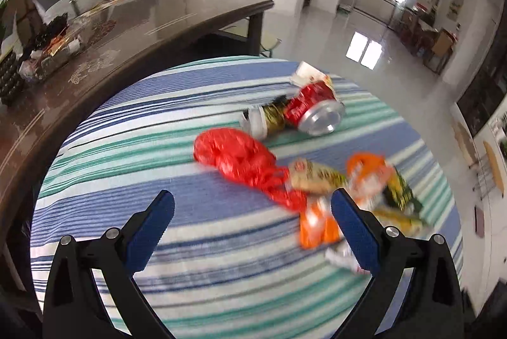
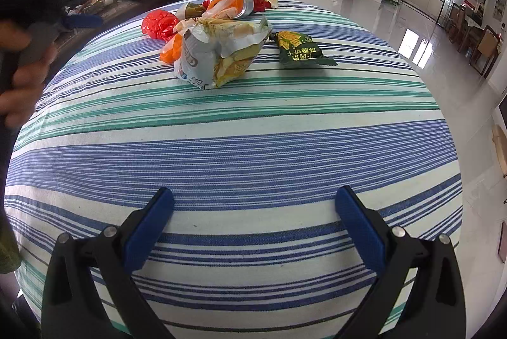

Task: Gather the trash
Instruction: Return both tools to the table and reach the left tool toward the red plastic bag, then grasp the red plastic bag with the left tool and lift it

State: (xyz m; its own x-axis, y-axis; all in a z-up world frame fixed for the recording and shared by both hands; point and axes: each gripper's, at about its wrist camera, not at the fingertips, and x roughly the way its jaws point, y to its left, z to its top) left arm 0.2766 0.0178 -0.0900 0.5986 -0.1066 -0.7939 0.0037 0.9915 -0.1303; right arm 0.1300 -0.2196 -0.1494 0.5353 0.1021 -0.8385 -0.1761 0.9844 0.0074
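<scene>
Left gripper [image 1: 252, 206] jaws apart, empty, over striped tablecloth [image 1: 190, 244]. Right gripper [image 2: 253, 202] jaws apart, empty, over near edge of cloth. Trash clustered toward far edge: red plastic bag [image 1: 237, 158], crushed red can [image 1: 312, 112], orange wrapper [image 1: 320, 225], crumpled chip bag [image 2: 218, 50], green snack packet [image 2: 298, 49] lying just right of chip bag. Hand [image 2: 22, 79] at left edge, blurred.

Trash lies clustered near the worktop's far edge: a crushed red can [image 1: 312, 111] on its side, a crumpled red plastic bag [image 2: 160, 23], an orange wrapper [image 2: 171, 50], a torn-open silver-and-yellow snack bag [image 2: 218, 50], and just beside it a flat green packet [image 2: 298, 49].
</scene>
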